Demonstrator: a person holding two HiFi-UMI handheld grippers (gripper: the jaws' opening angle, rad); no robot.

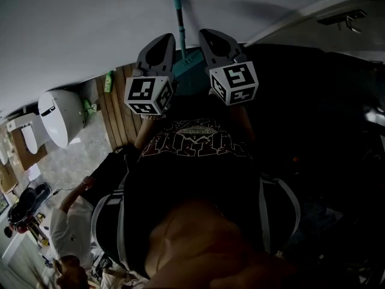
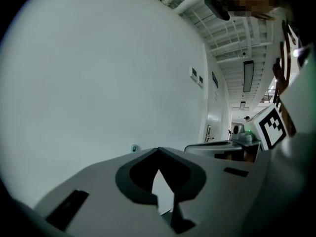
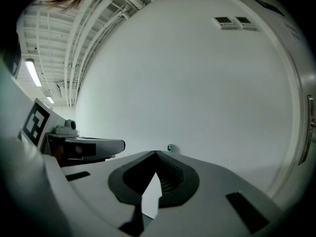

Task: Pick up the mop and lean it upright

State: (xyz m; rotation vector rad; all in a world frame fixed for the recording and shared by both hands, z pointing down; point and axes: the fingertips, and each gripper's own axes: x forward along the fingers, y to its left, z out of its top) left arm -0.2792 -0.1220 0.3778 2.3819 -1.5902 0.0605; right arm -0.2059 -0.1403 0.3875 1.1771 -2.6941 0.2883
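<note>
In the head view the mop stands against the white wall, with its teal handle [image 1: 179,18] running up the wall and its teal head [image 1: 191,70] low between my two grippers. My left gripper [image 1: 169,38] and right gripper [image 1: 204,34] point at the wall on either side of the handle; both are shut and empty. In the left gripper view the left gripper [image 2: 158,150] has its jaw tips touching, and the handle's teal end [image 2: 134,148] shows just beyond. The right gripper [image 3: 156,153] looks the same, with the teal end [image 3: 170,147] behind it.
A white rounded fixture [image 1: 61,117] and wooden slats [image 1: 119,108] lie to the left. Someone crouches at the lower left [image 1: 71,233]. My dark shirt [image 1: 192,179] fills the middle. A corridor with a door [image 2: 210,132] runs along the wall.
</note>
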